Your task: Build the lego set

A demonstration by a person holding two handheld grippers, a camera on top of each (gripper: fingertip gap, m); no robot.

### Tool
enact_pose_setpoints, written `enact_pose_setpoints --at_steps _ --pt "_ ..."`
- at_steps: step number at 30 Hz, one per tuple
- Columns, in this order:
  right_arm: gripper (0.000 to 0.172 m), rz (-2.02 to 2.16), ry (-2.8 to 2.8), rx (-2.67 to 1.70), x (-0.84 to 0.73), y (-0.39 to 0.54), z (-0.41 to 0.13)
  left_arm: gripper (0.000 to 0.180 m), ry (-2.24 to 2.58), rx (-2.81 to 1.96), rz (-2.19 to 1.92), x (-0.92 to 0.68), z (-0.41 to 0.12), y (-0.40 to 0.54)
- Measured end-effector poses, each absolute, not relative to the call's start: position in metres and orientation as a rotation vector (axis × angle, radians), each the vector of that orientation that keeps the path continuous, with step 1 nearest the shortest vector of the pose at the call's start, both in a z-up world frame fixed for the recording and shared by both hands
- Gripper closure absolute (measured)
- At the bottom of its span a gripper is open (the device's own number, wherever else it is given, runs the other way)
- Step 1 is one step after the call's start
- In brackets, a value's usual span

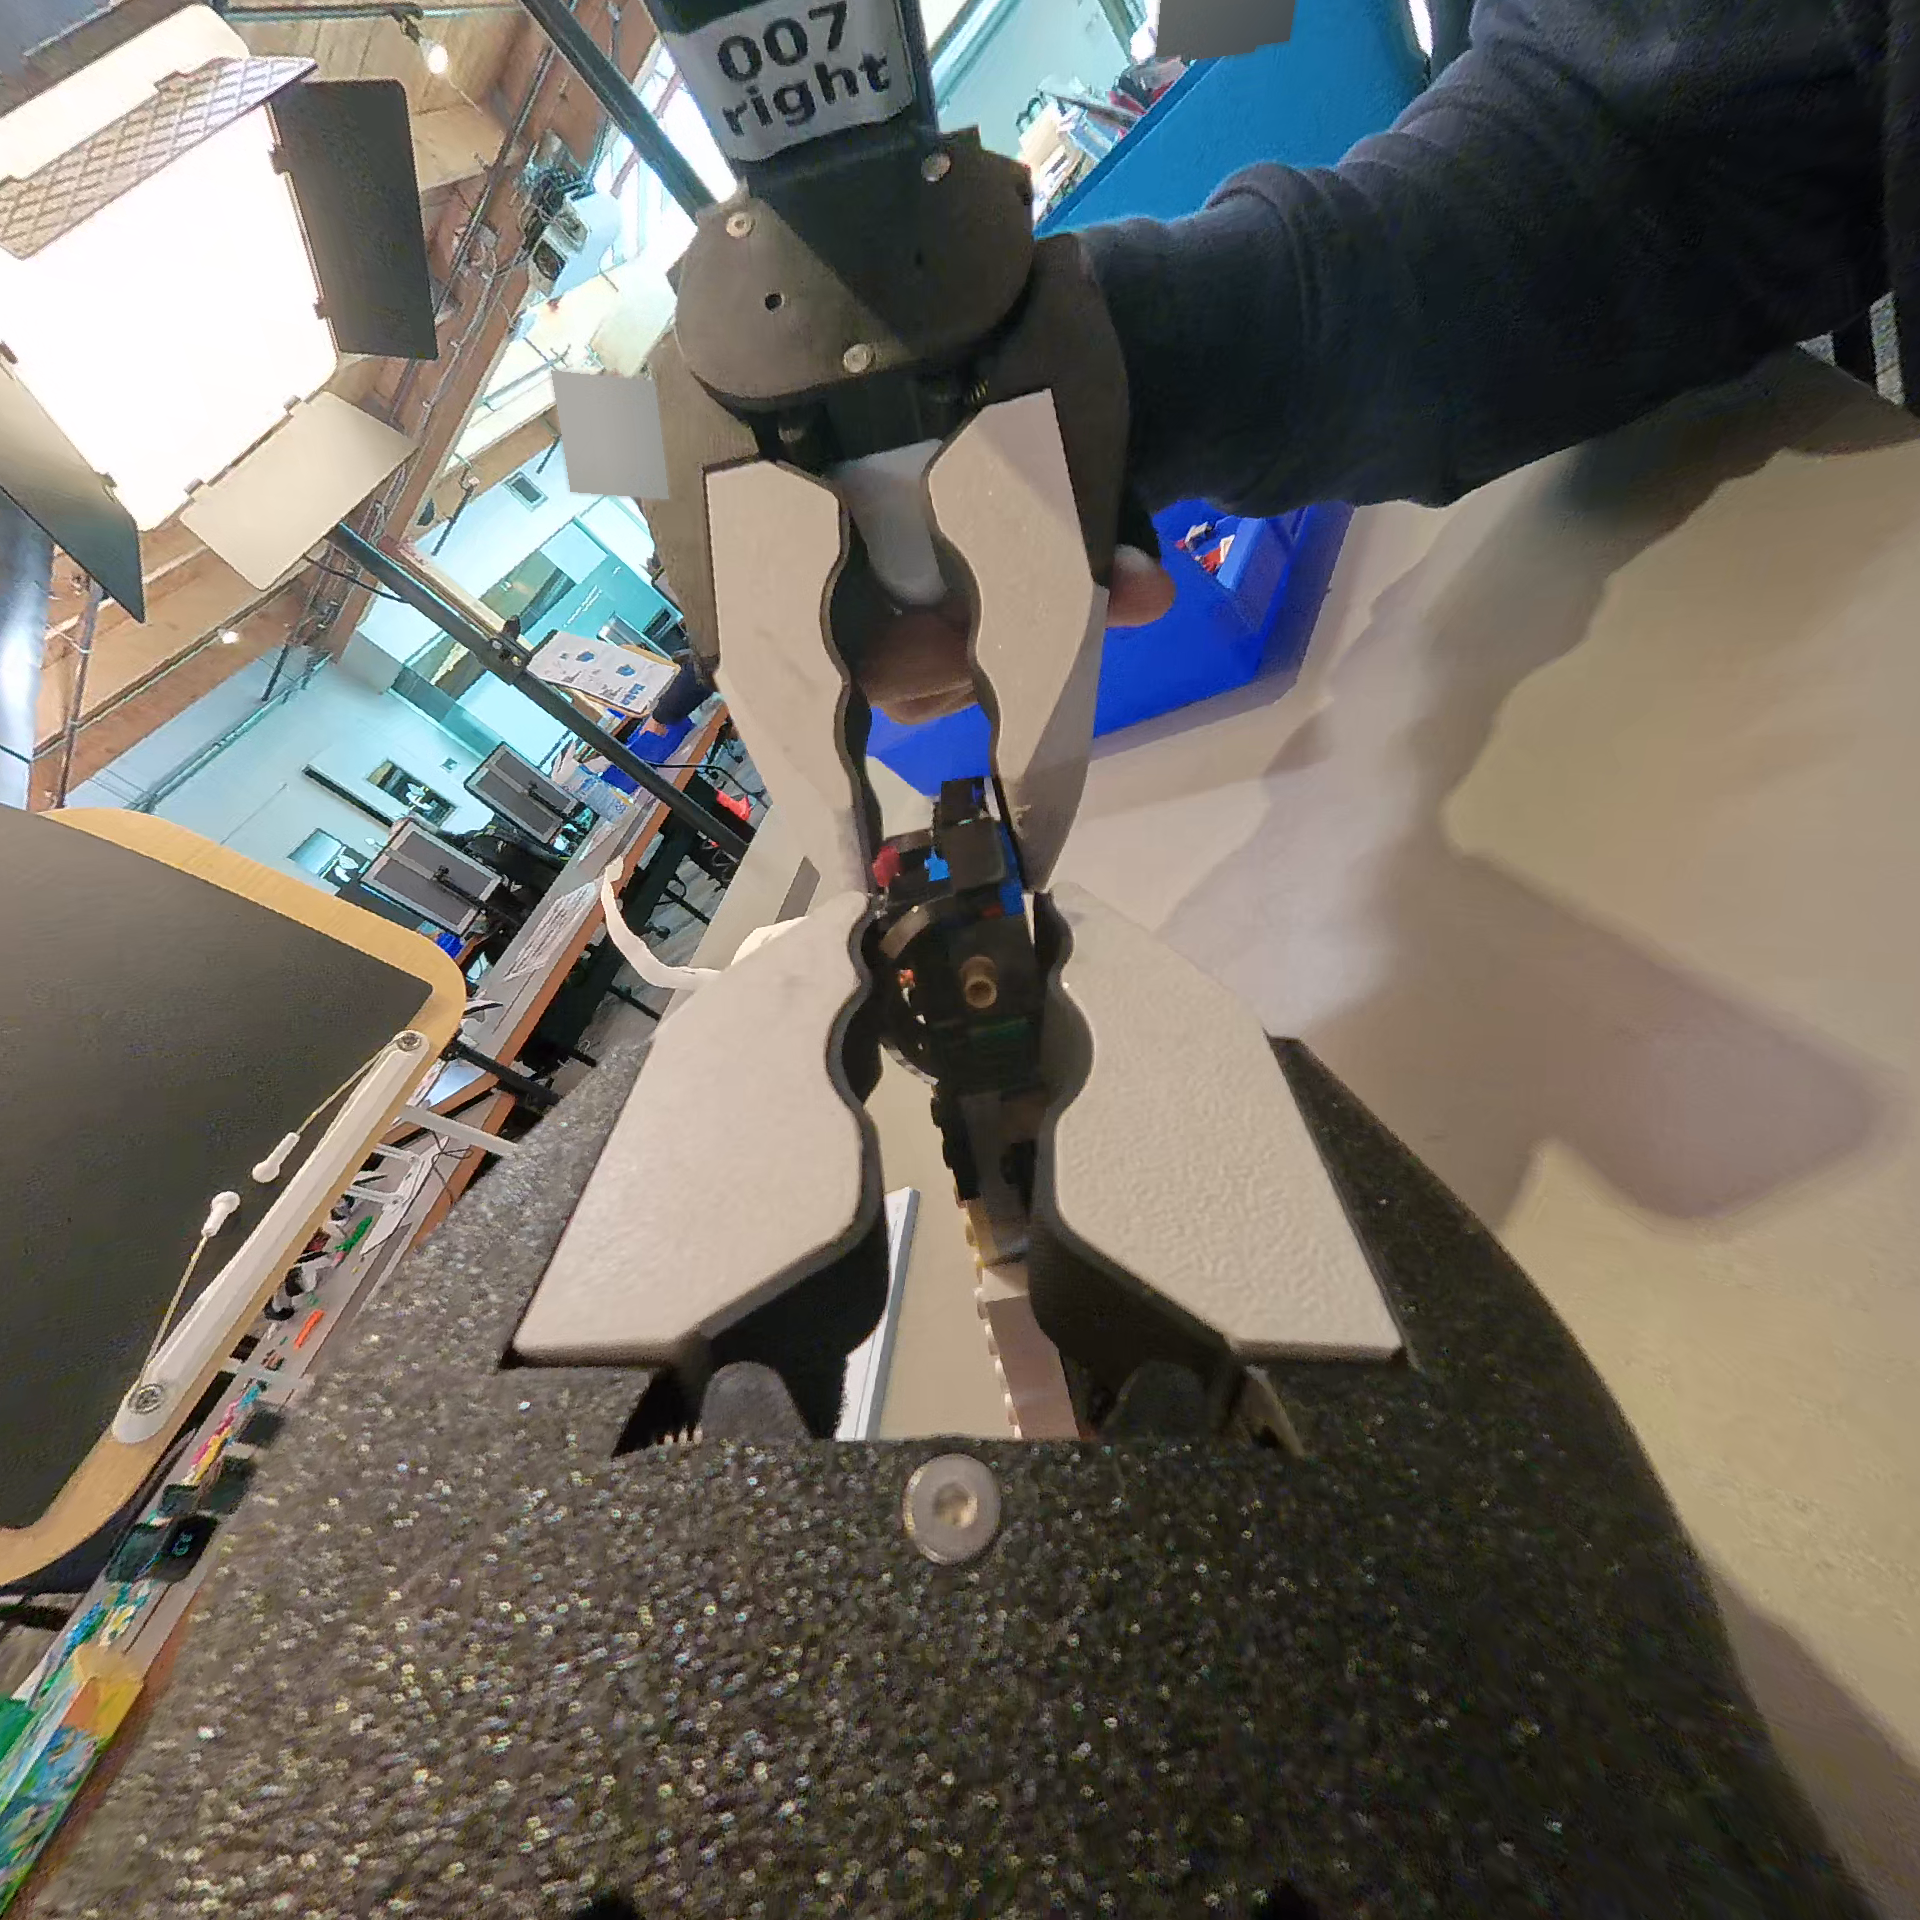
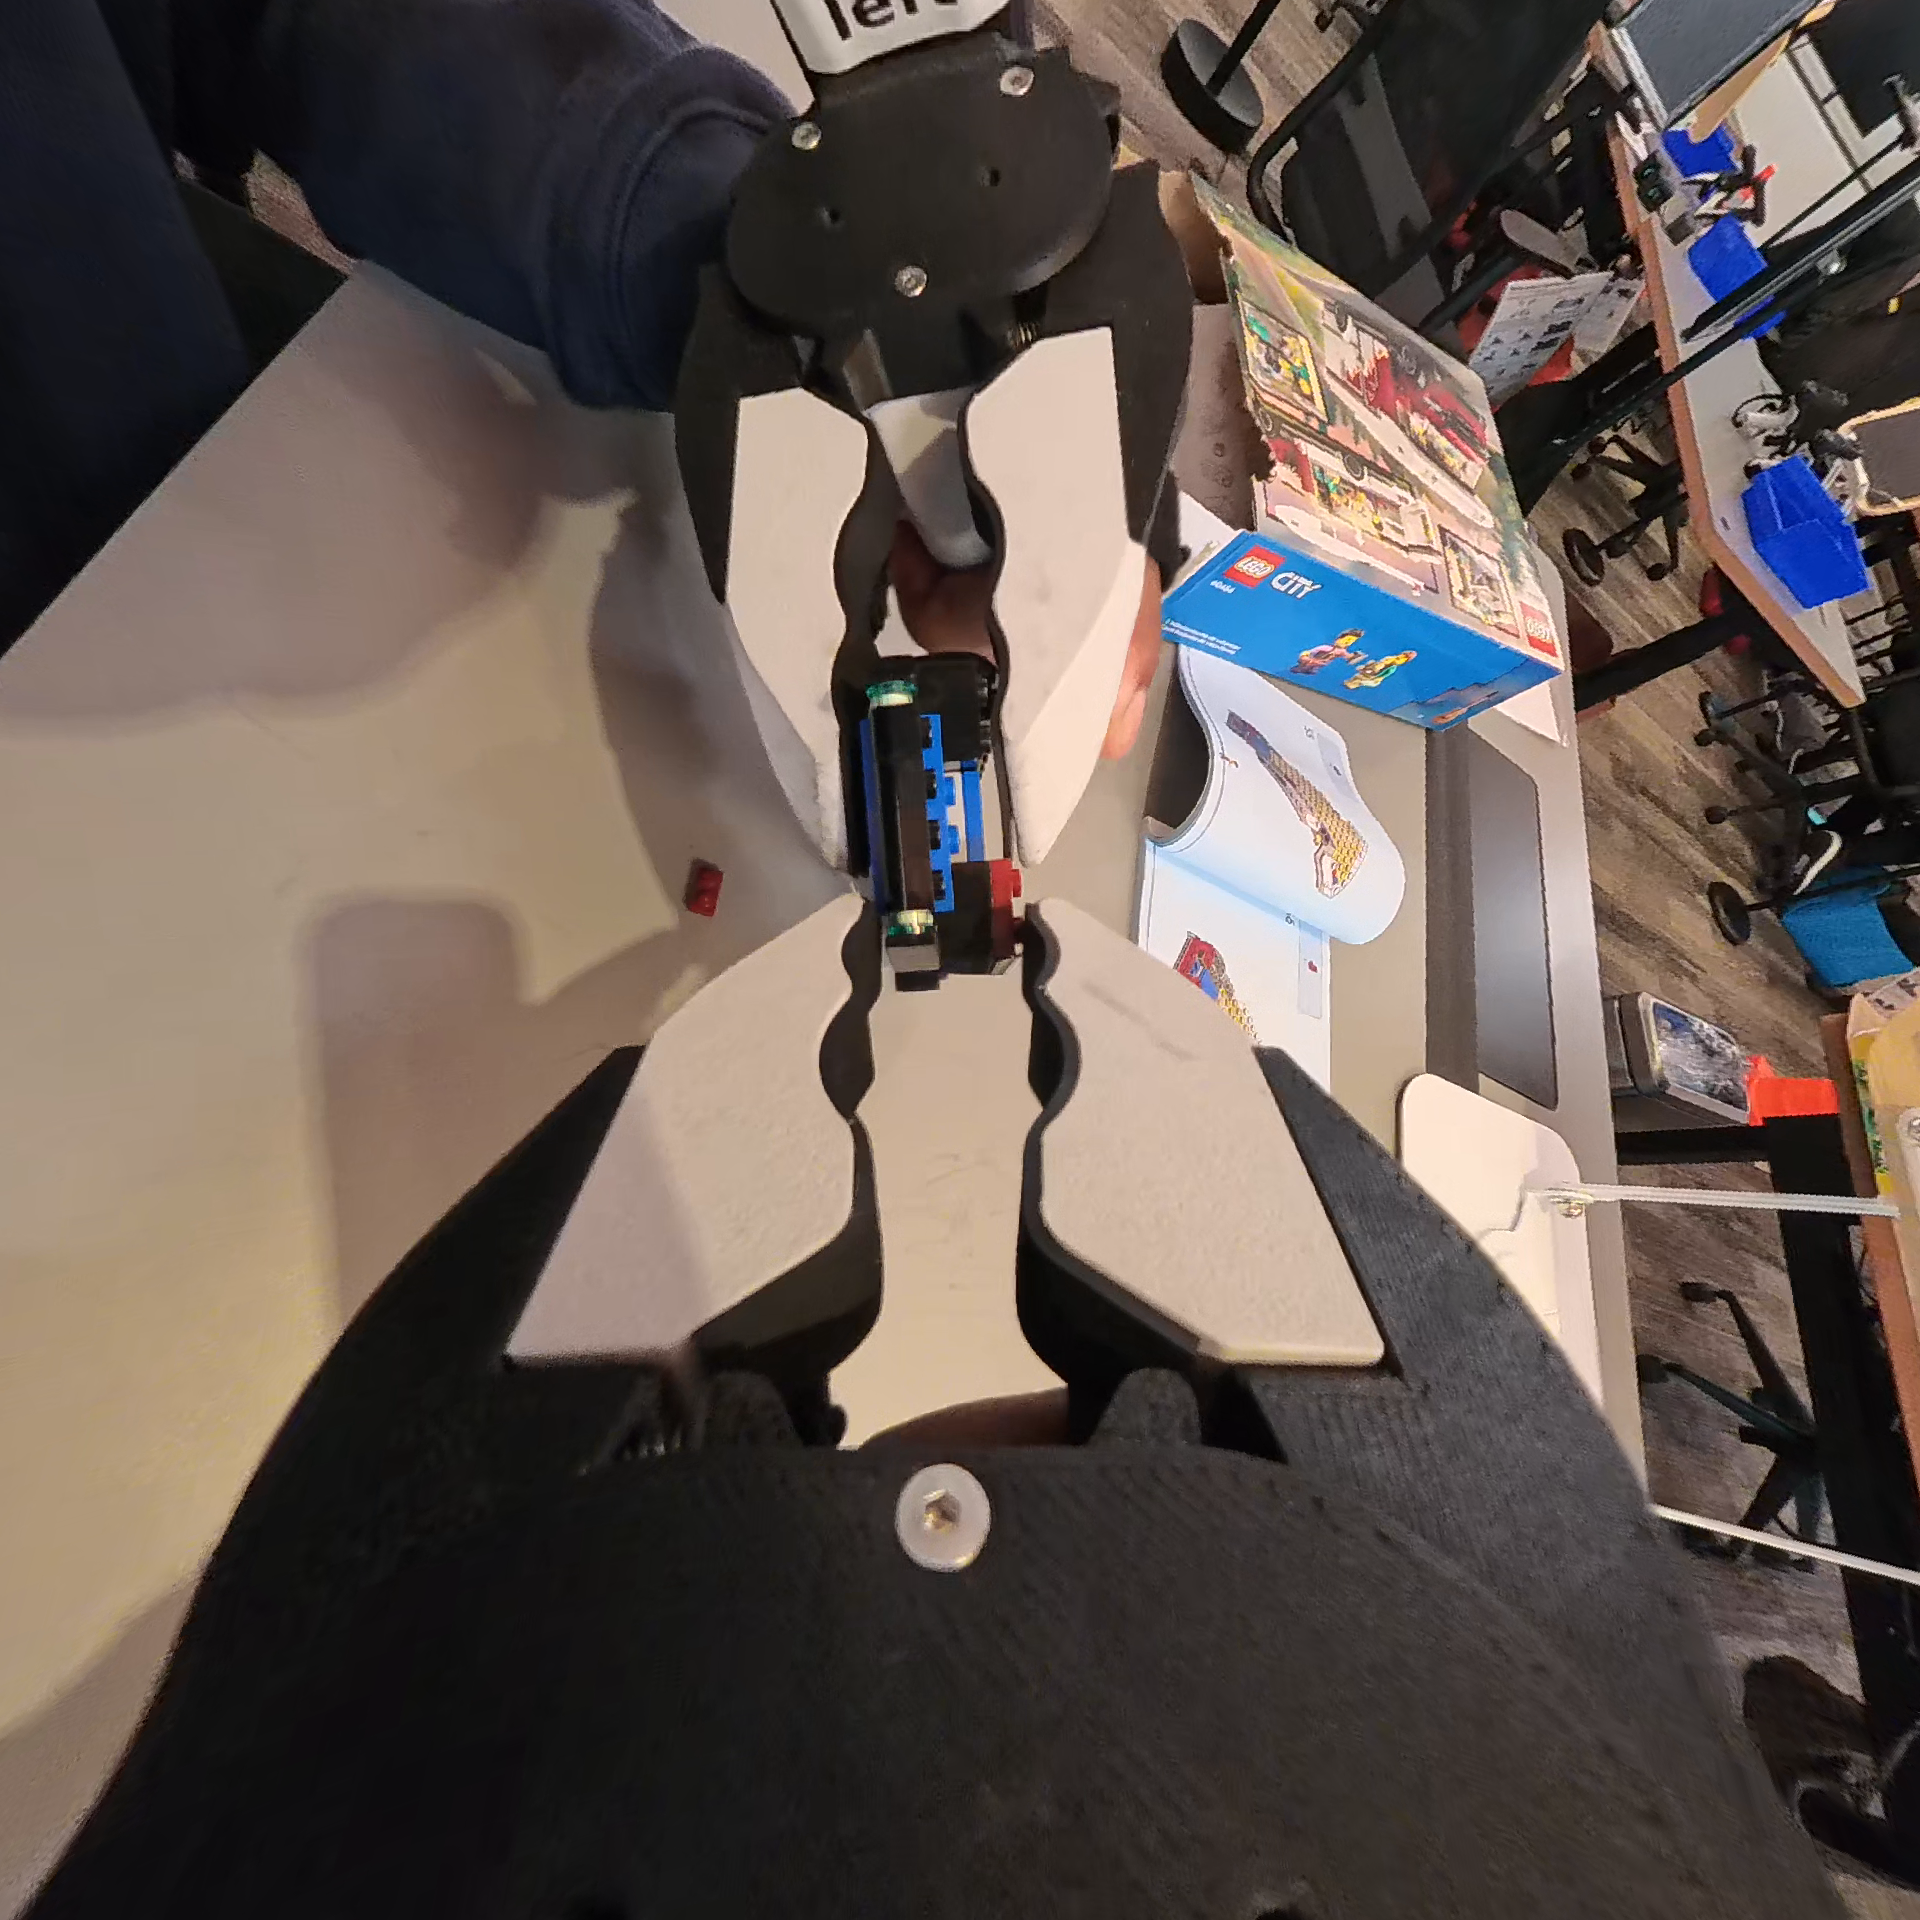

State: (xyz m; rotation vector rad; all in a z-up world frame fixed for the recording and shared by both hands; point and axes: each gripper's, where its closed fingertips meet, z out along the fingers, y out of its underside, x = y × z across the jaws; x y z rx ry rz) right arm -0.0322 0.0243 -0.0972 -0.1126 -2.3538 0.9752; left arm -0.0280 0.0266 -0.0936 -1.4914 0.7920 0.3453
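A small brick model (image 2: 914, 790), black and blue with a red brick at one end and clear green studs, hangs above the white table (image 2: 312, 727) between two grippers that face each other tip to tip. My left gripper (image 1: 956, 904) is shut on it, with the model (image 1: 977, 997) lying deep between its fingers. In the right wrist view the left gripper (image 2: 930, 857) comes in from the top. My right gripper (image 2: 951, 920) is shut on the model's near end, one pad on the black part and one on the red brick. In the left wrist view the right gripper (image 1: 951, 862) comes in from the top.
A loose red brick (image 2: 703, 888) lies on the table to the left. An open instruction booklet (image 2: 1278, 831), a blue box (image 2: 1351, 634) and a larger picture box (image 2: 1371, 436) lie to the right. A blue bin (image 1: 1195, 644) stands behind. A dark sleeve (image 1: 1455, 312) holds the right gripper. Left and right tips are no more than a few centimetres apart.
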Motion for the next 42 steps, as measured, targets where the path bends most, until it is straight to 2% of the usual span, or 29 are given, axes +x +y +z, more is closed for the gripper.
enact_pose_setpoints --at_steps 4,19,27,31,36,42 --pt "0.141 0.97 -2.334 -0.091 -0.033 0.024 -0.099 0.153 0.815 -1.506 0.354 -0.027 -0.097 0.027" --pt "0.146 0.947 -2.32 -0.071 -0.035 0.027 -0.102 0.152 0.78 -1.528 0.341 -0.032 -0.101 0.029" --pt "0.147 0.995 -2.265 -0.094 -0.04 0.038 -0.097 0.136 0.699 -1.646 0.26 -0.049 -0.118 0.034" --pt "0.147 1.023 -2.253 -0.092 -0.041 0.04 -0.097 0.139 0.655 -1.661 0.229 -0.051 -0.123 0.039" --pt "0.147 1.041 -2.247 -0.071 -0.04 0.038 -0.097 0.155 0.617 -1.682 0.265 -0.057 -0.131 0.047" --pt "0.143 1.007 -2.228 -0.105 -0.044 0.045 -0.095 0.156 0.624 -1.682 0.348 -0.061 -0.129 0.047"
